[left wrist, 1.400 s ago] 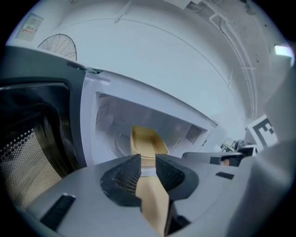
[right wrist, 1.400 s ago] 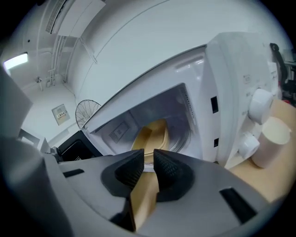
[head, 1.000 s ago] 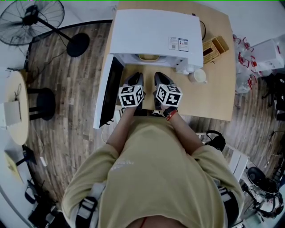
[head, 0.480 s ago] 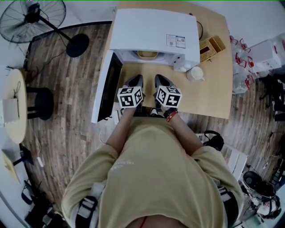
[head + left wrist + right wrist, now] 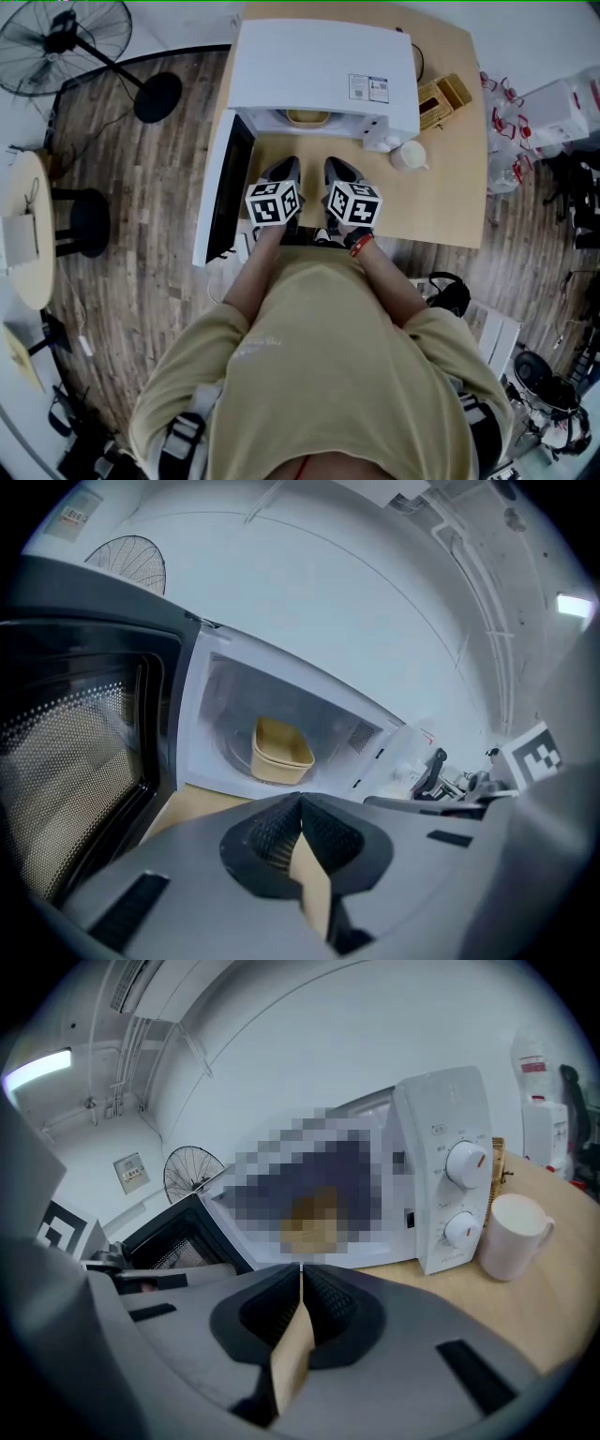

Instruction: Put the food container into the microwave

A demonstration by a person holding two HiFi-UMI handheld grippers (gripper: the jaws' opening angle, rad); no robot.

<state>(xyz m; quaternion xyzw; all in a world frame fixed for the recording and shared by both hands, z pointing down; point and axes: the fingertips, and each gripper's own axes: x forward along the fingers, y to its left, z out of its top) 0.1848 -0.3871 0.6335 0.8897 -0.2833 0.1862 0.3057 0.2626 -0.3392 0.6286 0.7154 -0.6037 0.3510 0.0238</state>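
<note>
Nothing is moved: left gripper and right gripper are kept pressed together, empty; food container is left inside microwave.

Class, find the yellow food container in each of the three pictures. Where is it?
Head view: the food container sits top centre, inside the microwave.
Left gripper view: centre, inside the microwave.
Right gripper view: cannot tell; that spot is blurred.
Shared landmark: the open microwave door, left of the opening in every view.
</note>
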